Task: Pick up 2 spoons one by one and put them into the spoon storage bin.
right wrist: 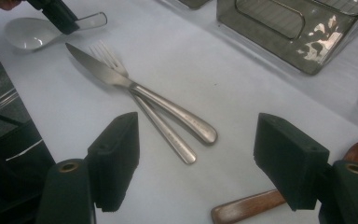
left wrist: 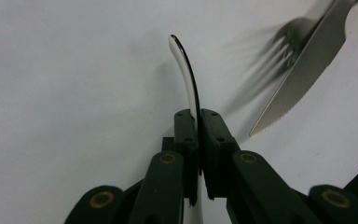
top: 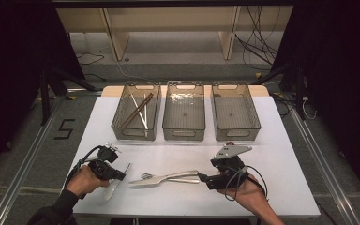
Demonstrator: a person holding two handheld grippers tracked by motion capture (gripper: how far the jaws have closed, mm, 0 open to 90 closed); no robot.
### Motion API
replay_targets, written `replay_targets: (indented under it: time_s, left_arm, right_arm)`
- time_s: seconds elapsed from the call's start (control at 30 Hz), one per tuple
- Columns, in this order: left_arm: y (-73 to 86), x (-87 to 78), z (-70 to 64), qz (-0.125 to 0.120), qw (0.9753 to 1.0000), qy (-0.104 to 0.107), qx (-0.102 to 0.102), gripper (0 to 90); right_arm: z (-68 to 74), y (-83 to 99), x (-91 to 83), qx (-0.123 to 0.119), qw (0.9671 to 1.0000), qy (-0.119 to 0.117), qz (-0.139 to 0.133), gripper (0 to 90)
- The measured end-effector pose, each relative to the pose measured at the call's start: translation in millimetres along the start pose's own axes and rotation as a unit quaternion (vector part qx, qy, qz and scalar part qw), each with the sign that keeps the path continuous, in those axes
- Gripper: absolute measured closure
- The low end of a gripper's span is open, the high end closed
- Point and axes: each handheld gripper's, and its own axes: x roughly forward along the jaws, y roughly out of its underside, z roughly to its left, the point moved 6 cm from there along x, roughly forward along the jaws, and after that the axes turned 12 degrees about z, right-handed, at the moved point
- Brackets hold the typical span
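White spoon (top: 114,180): at the near left of the counter (top: 281,187), bowl toward you, handle rising away from it. Your left claw (left wrist: 199,135) is clenched on the handle, which stands edge-on between the pads in the left gripper view, its tip curving up past them.

Knife (top: 161,177) and fork (top: 168,176): at the near centre of the counter, crossed over each other, blade tip and tines pointing toward the spoon, handles toward your right hand. Knife lies on top of the fork. Both rest free of either claw.

Your right claw (right wrist: 196,158): released, jaws spread wide, held just short of the two handle ends, which sit between the pads in the right gripper view.

Wooden utensil (right wrist: 279,196): brown handle and rounded end, beside the right pad; its type cannot be told.

Three clear bins, far half of the counter, in a row: left bin (top: 138,133) holds chopsticks (top: 138,110), pale and brown, crossed; middle bin (top: 183,133); right bin (top: 236,132).
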Motion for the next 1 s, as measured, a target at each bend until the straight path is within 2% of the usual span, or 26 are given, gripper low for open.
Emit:
replay_targets:
  time_s: [0.27,0.47,0.67,1.0]
  left_arm:
    - [-17.0,-22.3,-3.3,-0.062,0.9980,-0.009,0.010,85.4]
    - [-40.1,-40.2,-12.5,-0.108,0.9937,-0.010,0.026,85.4]
    - [-66.0,-53.1,-19.1,-0.136,0.9897,-0.011,0.043,85.3]
    - [-112.9,-69.1,-28.3,-0.181,0.9821,-0.006,0.050,85.3]
  right_arm:
    - [-1.8,0.0,0.4,0.003,1.0000,0.001,-0.001,32.0]
    - [-2.3,0.0,1.1,0.006,1.0000,0.000,0.000,32.0]
    - [-4.2,0.7,0.6,0.011,0.9999,0.002,0.000,32.0]
    - [-4.8,0.7,0.2,0.010,0.9999,0.003,-0.002,32.0]
